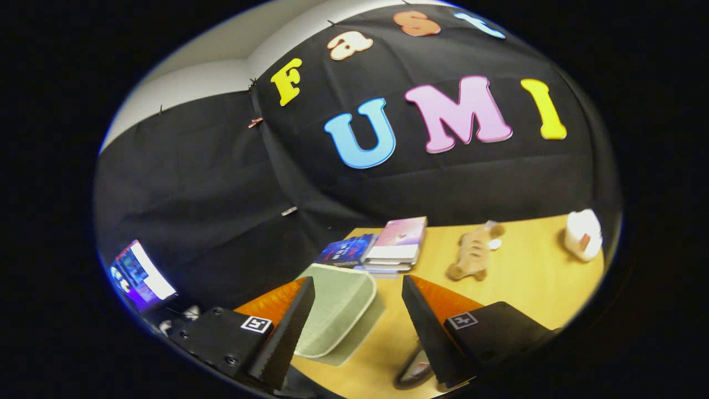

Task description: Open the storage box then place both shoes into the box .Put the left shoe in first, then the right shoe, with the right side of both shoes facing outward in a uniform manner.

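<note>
Wooden tabletop (pixel 526 271) under black booth wall. Tool (pixel 354 332) tilted, fingers spread wide, gripping nothing. Pale green storage box (pixel 340 307) lies between them, partly behind the left finger. Small shoe-like object (pixel 414 370), cut off, lower centre. Beyond: stacked books (pixel 382 246), plush toy (pixel 473 252), white item (pixel 582 234).

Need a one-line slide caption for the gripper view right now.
Open hand-held gripper hovers over the wooden table, pale green box between its fingers, books and plush toy beyond.
</note>
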Available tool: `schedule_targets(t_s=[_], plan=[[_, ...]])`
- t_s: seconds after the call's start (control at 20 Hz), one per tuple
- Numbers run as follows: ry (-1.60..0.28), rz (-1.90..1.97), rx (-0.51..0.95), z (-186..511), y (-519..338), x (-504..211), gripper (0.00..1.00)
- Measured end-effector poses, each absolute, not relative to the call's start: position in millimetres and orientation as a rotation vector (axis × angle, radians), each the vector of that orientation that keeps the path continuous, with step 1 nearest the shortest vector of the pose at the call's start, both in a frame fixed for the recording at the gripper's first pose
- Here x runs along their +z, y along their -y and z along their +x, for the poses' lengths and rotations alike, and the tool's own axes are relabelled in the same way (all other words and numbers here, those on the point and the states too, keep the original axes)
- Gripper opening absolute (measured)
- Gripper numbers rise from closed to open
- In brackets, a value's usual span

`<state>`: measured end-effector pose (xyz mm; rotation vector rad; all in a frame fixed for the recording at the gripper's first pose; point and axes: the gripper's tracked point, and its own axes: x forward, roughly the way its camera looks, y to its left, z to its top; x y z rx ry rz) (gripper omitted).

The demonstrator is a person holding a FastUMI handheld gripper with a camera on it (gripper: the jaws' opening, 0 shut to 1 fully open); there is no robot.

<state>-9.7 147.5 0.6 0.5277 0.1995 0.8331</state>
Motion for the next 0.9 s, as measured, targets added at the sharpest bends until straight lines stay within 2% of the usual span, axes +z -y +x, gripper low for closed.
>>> schedule_targets(t_s=[0.15,0.35,0.6,0.75,0.9], plan=[[-0.312,0.627,0.977,-14,-170,-18,0.98],[-0.456,0.674,1.096,-9,-198,-57,0.98],[-0.656,0.790,1.203,-7,-233,-108,0.98],[-0.766,0.859,1.215,-7,-248,-139,0.97],[-0.847,0.946,1.270,-19,-264,-148,0.97]])
